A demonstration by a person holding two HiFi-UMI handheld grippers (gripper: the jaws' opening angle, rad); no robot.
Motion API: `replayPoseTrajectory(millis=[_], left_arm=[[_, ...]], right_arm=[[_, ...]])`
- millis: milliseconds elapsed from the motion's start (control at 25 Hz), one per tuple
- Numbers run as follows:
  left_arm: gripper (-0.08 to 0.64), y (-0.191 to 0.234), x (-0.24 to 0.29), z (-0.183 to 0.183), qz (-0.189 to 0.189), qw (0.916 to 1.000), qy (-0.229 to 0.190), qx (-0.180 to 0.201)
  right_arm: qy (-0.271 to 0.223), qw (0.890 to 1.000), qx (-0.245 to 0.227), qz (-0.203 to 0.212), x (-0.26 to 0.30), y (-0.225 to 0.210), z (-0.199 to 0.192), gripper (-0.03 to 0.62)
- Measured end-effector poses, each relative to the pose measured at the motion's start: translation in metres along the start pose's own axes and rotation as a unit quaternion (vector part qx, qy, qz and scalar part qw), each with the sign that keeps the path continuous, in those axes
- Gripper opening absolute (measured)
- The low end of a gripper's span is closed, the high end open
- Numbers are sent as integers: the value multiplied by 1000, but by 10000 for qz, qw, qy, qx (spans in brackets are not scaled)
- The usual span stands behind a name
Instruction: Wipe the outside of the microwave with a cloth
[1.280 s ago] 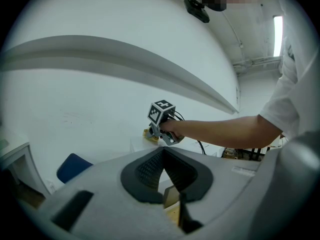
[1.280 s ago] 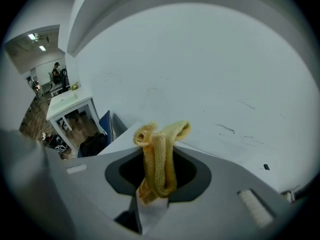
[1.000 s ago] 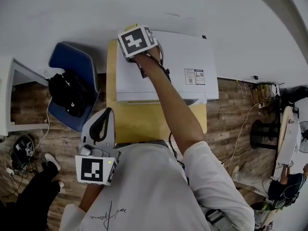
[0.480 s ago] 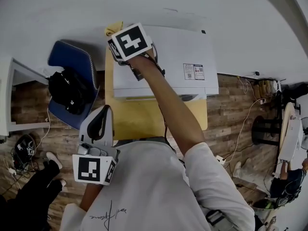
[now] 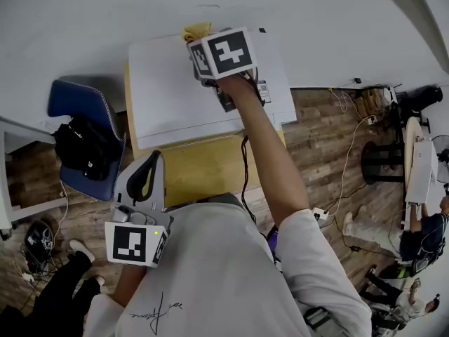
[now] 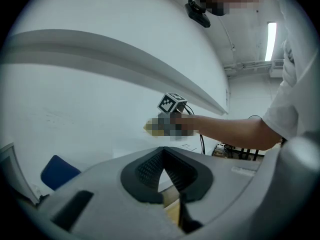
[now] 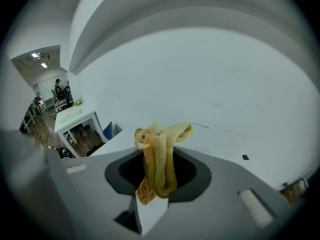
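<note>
The right tool [image 7: 156, 181] is clamped on the yellow cloth [image 7: 159, 156], which bunches up out of its jaws. In the head view the cloth sits upper centre, at the far top edge of the white microwave [image 5: 175, 90], close to the wall [image 5: 84, 20]. The microwave's top spreads leftward from there. The left tool [image 5: 149, 166], jaws together on nothing, hangs lower left by the yellow bench [image 5: 203, 174] corner, near a blue chair [image 5: 74, 100]

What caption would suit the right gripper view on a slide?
Right tongs clamped on a bunched yellow cloth, facing a plain white wall.
</note>
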State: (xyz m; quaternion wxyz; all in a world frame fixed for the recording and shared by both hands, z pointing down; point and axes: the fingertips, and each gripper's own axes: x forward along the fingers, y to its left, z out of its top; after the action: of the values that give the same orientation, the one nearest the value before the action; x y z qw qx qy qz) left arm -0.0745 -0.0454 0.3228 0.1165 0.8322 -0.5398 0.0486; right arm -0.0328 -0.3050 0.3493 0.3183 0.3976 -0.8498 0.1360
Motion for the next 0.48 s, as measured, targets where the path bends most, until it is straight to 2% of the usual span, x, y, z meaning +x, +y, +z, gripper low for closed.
replayPoseTrajectory(millis=[200,480], left_arm=[[-9,-18,20,0,-233,9997,59,8],[-9,-30,45,4,-331,9994,10,67]], right_arm=[[95,9987,222,-454,-23,-63,-22,117],[409,9906,381,-1248,-46,-145,-57,117]])
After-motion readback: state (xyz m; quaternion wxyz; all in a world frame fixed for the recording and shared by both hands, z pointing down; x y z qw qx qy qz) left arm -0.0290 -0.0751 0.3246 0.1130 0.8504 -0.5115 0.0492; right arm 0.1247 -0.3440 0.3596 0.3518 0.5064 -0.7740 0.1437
